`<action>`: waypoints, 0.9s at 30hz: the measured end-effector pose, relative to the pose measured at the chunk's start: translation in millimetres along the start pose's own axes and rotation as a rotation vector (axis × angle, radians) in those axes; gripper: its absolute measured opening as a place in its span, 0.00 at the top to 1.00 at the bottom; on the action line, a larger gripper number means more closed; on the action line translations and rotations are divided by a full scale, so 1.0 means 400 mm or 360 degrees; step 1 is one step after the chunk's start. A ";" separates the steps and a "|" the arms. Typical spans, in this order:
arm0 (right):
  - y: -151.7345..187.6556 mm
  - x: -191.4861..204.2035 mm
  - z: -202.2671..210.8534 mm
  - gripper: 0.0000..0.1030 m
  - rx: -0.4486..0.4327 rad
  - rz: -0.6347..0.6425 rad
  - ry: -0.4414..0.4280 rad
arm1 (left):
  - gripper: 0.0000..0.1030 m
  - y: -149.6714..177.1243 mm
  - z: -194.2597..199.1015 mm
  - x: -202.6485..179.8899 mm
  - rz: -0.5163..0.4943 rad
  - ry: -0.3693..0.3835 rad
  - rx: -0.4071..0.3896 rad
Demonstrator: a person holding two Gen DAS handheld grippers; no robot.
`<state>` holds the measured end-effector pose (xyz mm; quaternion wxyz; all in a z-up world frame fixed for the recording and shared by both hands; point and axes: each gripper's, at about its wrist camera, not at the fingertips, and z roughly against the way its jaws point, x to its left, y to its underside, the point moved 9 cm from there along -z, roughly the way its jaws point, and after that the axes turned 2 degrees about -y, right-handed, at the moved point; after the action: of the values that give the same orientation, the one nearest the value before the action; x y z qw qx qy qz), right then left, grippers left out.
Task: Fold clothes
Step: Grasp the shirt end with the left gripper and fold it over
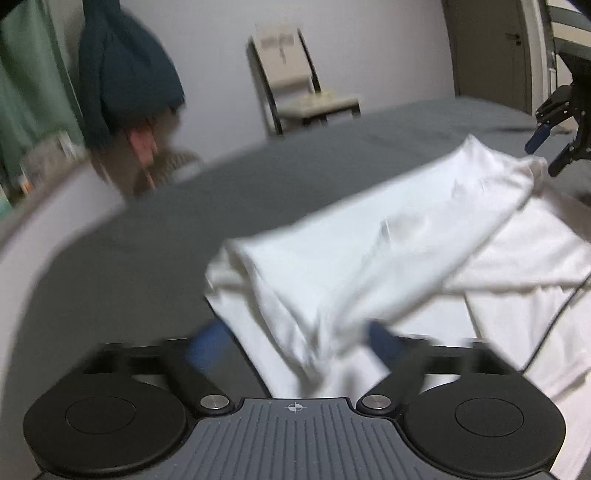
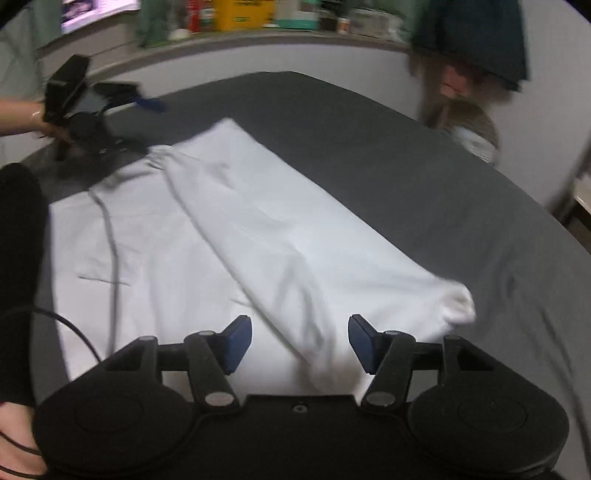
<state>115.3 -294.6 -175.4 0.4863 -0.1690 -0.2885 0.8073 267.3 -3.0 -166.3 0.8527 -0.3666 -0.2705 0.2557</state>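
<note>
A lengthwise fold has just been laid: the white garment (image 2: 258, 236) lies doubled on the grey bed (image 2: 406, 177). Left gripper (image 1: 295, 343) and right gripper (image 2: 299, 339) stand spread at its two ends, empty; next, regrasp for the cross fold

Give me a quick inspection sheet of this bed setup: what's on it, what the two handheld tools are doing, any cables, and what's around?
Surface: dark grey bed sheet, a few wrinkles.
Job's things: white garment spread flat, one side folded over the middle.
Clutter: nothing seen on the sheet.
Tools: left tool open, cloth between its blurred fingers; right tool open over the garment's near edge, not pinching it.
Cables: black cable by the garment's edge.
Surroundings: chair by the wall, door, dark hanging cloth, crowded shelf.
</note>
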 end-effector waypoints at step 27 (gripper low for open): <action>0.066 0.124 -0.058 0.58 0.0254 -0.0023 -0.0434 | 0.95 0.070 0.043 -0.138 -0.0227 0.0832 0.0315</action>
<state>86.8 -253.3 -209.7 0.4603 -0.0165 -0.2882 0.8395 209.7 -12.6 -192.8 0.9410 -0.3150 -0.0402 0.1171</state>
